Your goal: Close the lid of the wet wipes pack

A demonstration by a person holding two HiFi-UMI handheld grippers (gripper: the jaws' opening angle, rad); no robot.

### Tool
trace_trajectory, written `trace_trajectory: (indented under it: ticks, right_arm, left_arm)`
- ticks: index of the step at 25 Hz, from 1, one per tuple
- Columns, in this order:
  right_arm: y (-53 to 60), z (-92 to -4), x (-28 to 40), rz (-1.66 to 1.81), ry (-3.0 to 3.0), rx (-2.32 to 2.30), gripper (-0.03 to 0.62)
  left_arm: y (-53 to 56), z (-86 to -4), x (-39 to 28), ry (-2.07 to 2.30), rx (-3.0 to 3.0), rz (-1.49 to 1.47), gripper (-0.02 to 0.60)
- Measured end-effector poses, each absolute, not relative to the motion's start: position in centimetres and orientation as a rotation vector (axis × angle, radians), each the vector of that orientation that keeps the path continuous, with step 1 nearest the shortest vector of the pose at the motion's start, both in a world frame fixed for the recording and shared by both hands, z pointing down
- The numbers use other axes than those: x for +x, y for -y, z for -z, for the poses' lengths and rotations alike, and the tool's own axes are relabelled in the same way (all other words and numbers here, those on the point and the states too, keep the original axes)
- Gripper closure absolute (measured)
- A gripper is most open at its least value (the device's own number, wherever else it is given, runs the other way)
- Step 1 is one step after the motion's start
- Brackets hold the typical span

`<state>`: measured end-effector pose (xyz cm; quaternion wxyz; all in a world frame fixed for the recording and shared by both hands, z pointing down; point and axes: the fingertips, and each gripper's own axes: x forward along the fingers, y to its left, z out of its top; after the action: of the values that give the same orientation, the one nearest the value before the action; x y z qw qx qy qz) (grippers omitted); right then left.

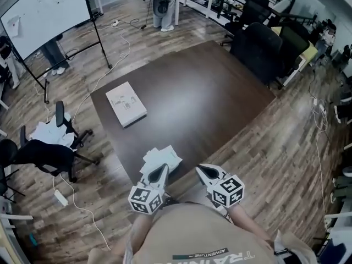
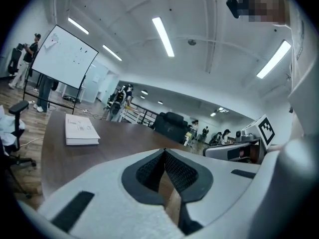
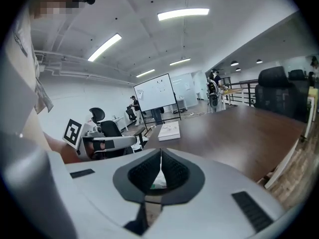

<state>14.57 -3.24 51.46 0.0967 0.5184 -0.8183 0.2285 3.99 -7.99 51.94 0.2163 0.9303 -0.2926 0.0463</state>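
A white, crumpled-looking wet wipes pack (image 1: 162,158) lies at the near edge of the dark brown table (image 1: 198,98); its lid cannot be made out. My left gripper (image 1: 163,168) hangs just over the pack's near side, jaws pressed together with nothing between them. My right gripper (image 1: 199,169) is a little to the right of the pack, also shut and empty. In the left gripper view the jaws (image 2: 164,151) meet at the tips above the table. In the right gripper view the shut jaws (image 3: 160,154) leave a slit where a bit of white shows.
A flat white box (image 1: 126,103) lies on the table's far left part. An office chair (image 1: 41,153) draped with white cloth stands left of the table, black chairs (image 1: 264,43) at its far right. A whiteboard (image 1: 47,10) and people stand beyond.
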Motion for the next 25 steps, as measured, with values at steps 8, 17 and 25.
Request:
trace_trajectory:
  ticks: [8,17,25]
  right_arm:
    - [6.7,-53.4,10.0,-0.666,2.401,1.405,0.579]
    - [9.0,-54.4,6.8,-0.666,2.418,1.212,0.579]
    - [12.4,-57.2,6.7,-0.675,2.431,1.087,0.579]
  left_arm:
    - [11.0,-54.8,-2.9,0.96,2.438,-0.055,0.572]
    - [11.3,-57.0,-6.8,1.124,2.293,0.012,0.572]
    - [11.5,-57.7,-7.1,1.214,2.242,-0.039,0.572]
